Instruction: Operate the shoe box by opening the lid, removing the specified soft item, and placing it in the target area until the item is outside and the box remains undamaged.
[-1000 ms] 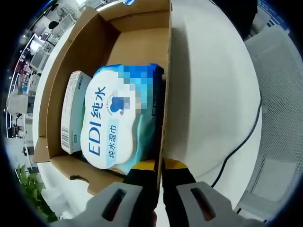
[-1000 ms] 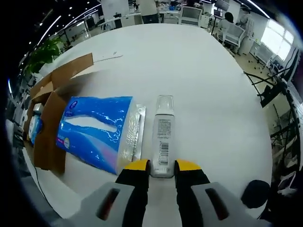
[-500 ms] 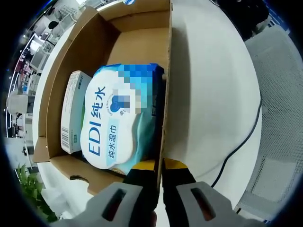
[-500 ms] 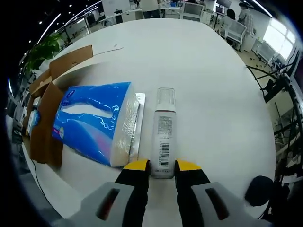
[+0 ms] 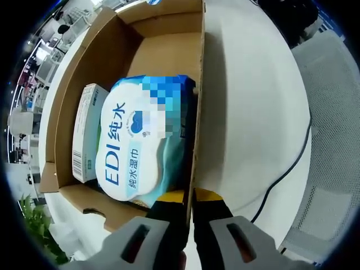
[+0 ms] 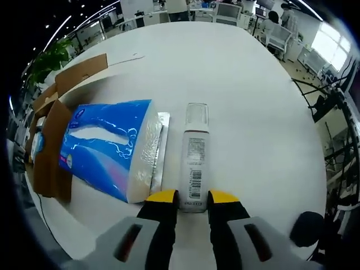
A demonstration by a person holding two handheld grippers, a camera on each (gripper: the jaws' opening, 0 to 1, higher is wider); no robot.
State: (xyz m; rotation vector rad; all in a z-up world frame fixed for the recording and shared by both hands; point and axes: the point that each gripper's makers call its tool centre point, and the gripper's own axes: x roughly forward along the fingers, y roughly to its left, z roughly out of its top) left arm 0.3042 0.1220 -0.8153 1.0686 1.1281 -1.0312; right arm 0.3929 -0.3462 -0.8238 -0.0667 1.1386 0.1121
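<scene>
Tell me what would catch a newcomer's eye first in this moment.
In the left gripper view, the big blue and white wipes pack lies in the open box beside a small carton, with the left gripper shut on the box's side wall. In the right gripper view, the right gripper grips the base of a bottle lying on the white table, next to a blue tissue pack.

Matt cardboard box (image 5: 163, 62) (glossy plastic packs (image 6: 104, 152))
</scene>
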